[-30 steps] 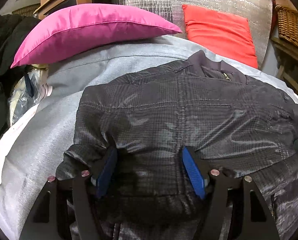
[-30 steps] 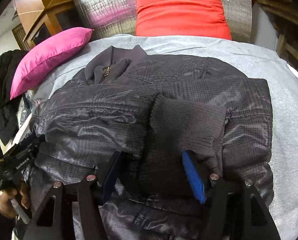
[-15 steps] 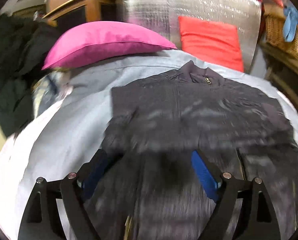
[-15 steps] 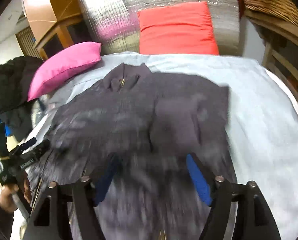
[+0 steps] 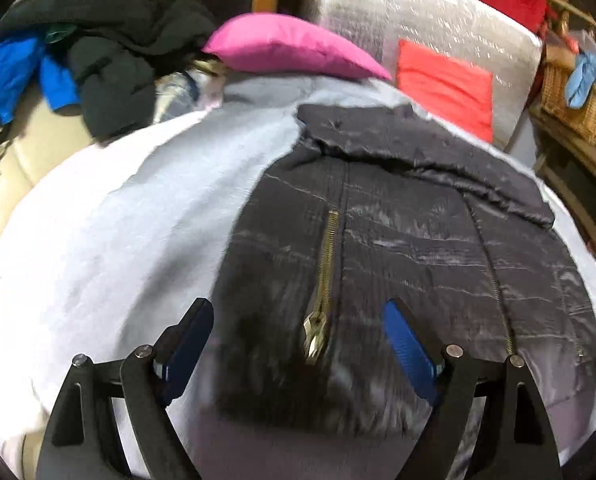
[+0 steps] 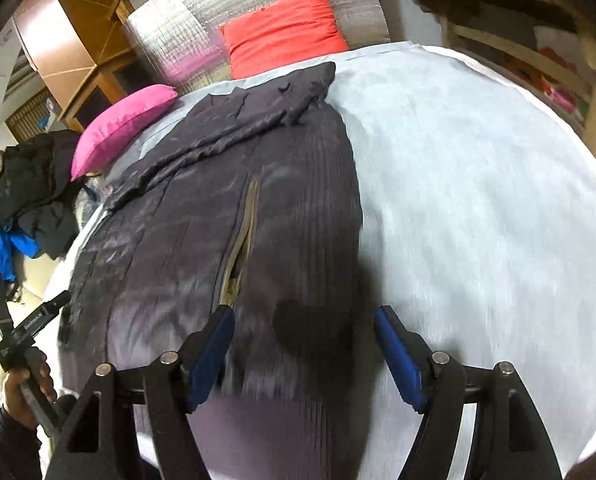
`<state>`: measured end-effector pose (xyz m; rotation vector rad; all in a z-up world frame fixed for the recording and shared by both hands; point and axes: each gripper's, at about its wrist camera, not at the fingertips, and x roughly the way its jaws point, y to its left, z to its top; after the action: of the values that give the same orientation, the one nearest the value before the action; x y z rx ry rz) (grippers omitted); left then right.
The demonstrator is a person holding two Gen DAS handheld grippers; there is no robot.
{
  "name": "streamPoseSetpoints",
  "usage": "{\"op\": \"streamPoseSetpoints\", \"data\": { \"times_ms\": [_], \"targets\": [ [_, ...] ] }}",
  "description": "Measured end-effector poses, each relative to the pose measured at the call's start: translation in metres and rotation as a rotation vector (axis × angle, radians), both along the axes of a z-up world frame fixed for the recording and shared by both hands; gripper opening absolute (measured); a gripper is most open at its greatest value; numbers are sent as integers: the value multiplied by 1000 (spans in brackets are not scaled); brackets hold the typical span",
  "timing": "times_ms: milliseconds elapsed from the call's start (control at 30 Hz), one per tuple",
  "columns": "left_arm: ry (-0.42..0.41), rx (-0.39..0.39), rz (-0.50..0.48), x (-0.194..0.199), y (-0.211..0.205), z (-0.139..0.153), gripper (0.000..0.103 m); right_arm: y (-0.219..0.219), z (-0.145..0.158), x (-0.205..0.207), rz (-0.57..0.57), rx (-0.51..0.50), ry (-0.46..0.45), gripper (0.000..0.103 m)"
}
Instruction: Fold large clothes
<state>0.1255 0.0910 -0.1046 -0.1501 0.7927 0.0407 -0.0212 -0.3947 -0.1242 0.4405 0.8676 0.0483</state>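
A dark grey quilted jacket (image 5: 410, 224) lies on the light grey bed cover (image 5: 117, 232), its near part turned over toward the far end so the lining and a brass zipper (image 5: 326, 264) face up. It also shows in the right wrist view (image 6: 201, 216). My left gripper (image 5: 298, 344) is open over the jacket's near left hem. My right gripper (image 6: 304, 348) is open over the near right hem. Whether fabric hangs from either is unclear; both views are blurred.
A pink pillow (image 5: 285, 44) and a red cushion (image 5: 446, 84) lie at the bed's head against a silver panel (image 5: 418, 16). Dark and blue clothes (image 5: 97, 48) pile at the left. A wicker basket (image 5: 570, 96) stands at the right. The left gripper's handle (image 6: 25, 332) shows beside the bed.
Both grippers pulled back and rose from the jacket. The jacket's lower part now lies folded over, lining and zipper up, where sleeves and cuff showed before.
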Motion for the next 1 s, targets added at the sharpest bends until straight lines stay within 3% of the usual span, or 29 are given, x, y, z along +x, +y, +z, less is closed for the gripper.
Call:
{"op": "streamPoseSetpoints", "data": {
  "times_ms": [400, 667, 1000],
  "targets": [
    [82, -59, 110, -45, 41, -26, 88, 7, -19, -32, -3, 63, 2, 76],
    [88, -72, 115, -58, 49, -31, 88, 7, -15, -39, 24, 96, -42, 75],
    [125, -106, 102, -54, 51, -40, 88, 13, -19, -32, 48, 119, -26, 75]
  ]
}}
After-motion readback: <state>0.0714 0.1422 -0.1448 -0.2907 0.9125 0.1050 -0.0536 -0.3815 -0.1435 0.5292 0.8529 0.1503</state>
